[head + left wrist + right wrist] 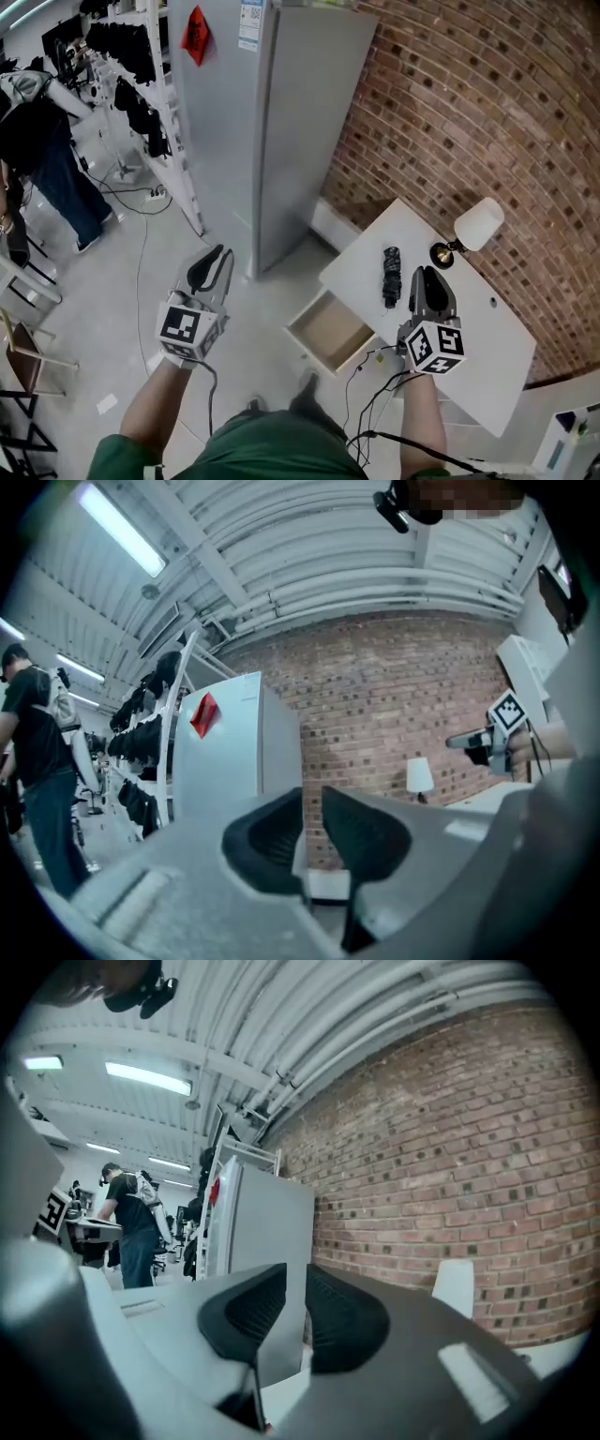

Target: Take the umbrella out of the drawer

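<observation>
Green shirt (281, 448) and two bare forearms come first, each hand carrying its tool out in front. Left tongs (216, 255) point out over open floor towards eleven o'clock, with only a thin slit between the jaws and nothing in it. Right tongs (427, 274) are the same: almost together, empty, held above the white worktop (487, 347) at one o'clock.

The umbrella (391, 277) is already out. It lies folded on the worktop near its front edge, just beside the right tongs at their ten o'clock and not touched by them. The drawer (330, 330) below stands pulled out and looks empty, though I can't see its back part under the worktop.

As I judge it, the trouble from here is at foot level. The open drawer juts into the person's path at twelve o'clock, and black cables (370, 398) trail from the right arm just beside it. A careless step or swing could snag them or bump the drawer. The lamp (473, 228) stands near the umbrella at its two o'clock and could be knocked by a reach.

Around them are a tall grey cabinet (262, 122) at twelve, a brick wall (469, 103) behind the worktop, and another person (47, 155) by the clothes racks (141, 66) at ten, well apart.
</observation>
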`<action>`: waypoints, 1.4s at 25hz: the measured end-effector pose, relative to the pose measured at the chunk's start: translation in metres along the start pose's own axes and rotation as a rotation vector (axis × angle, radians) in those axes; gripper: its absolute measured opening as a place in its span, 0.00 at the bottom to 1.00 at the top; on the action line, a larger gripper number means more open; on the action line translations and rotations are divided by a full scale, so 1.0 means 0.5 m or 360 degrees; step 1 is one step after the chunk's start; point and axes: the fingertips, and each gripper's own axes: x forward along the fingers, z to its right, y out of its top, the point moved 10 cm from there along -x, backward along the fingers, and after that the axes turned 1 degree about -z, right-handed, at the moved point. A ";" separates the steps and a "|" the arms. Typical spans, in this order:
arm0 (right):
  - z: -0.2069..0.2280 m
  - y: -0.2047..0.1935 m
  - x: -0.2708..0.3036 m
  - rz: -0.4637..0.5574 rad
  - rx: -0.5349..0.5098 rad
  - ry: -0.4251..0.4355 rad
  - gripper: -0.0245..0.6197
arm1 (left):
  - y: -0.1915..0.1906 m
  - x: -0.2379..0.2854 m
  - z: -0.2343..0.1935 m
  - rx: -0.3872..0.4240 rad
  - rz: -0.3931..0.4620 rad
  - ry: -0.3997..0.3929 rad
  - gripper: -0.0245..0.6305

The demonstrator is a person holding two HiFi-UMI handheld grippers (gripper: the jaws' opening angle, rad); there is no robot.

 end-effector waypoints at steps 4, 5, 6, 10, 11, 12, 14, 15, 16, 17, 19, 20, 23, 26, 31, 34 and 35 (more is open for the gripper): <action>-0.059 0.017 -0.083 0.0106 -0.0059 -0.0075 0.14 | 0.048 -0.029 0.012 0.0003 0.0118 -0.0100 0.13; -0.068 0.022 -0.102 0.0135 -0.0063 -0.0098 0.14 | 0.058 -0.035 0.016 0.0003 0.0147 -0.0111 0.13; -0.075 0.028 -0.121 0.0164 -0.0072 -0.0121 0.14 | 0.066 -0.041 0.022 0.0005 0.0176 -0.0115 0.13; -0.084 0.054 -0.188 0.0261 -0.0154 -0.0166 0.14 | 0.092 -0.056 0.051 0.0016 0.0243 -0.0083 0.18; -0.081 0.060 -0.199 0.0283 -0.0159 -0.0172 0.14 | 0.099 -0.056 0.059 0.0011 0.0260 -0.0079 0.19; -0.077 0.066 -0.210 0.0307 -0.0147 -0.0177 0.14 | 0.106 -0.054 0.067 0.0004 0.0276 -0.0078 0.19; -0.068 0.075 -0.231 0.0354 -0.0109 -0.0171 0.14 | 0.116 -0.048 0.086 -0.0002 0.0291 -0.0091 0.20; -0.063 0.076 -0.240 0.0367 -0.0103 -0.0161 0.14 | 0.117 -0.045 0.100 0.0001 0.0288 -0.0101 0.20; -0.057 0.075 -0.249 0.0368 -0.0108 -0.0149 0.14 | 0.117 -0.044 0.114 0.0003 0.0280 -0.0109 0.21; -0.051 0.073 -0.255 0.0361 -0.0117 -0.0138 0.14 | 0.116 -0.042 0.130 0.0002 0.0275 -0.0116 0.21; -0.032 0.068 -0.264 0.0341 -0.0130 -0.0118 0.14 | 0.118 -0.036 0.162 -0.0009 0.0279 -0.0126 0.21; -0.021 0.066 -0.268 0.0334 -0.0136 -0.0109 0.14 | 0.120 -0.031 0.177 -0.0012 0.0282 -0.0127 0.21; 0.013 0.057 -0.275 0.0321 -0.0156 -0.0079 0.14 | 0.121 -0.016 0.219 -0.0008 0.0263 -0.0118 0.21; 0.048 0.052 -0.278 0.0311 -0.0160 -0.0055 0.14 | 0.122 -0.001 0.250 0.0001 0.0236 -0.0101 0.21; 0.098 0.044 -0.280 0.0305 -0.0138 -0.0033 0.14 | 0.126 0.023 0.292 0.0023 0.0201 -0.0085 0.21; 0.121 0.035 -0.282 0.0306 -0.0091 -0.0021 0.14 | 0.120 0.033 0.312 0.0022 0.0173 -0.0079 0.21; 0.125 0.034 -0.283 0.0307 -0.0087 -0.0019 0.14 | 0.119 0.036 0.317 0.0020 0.0169 -0.0078 0.21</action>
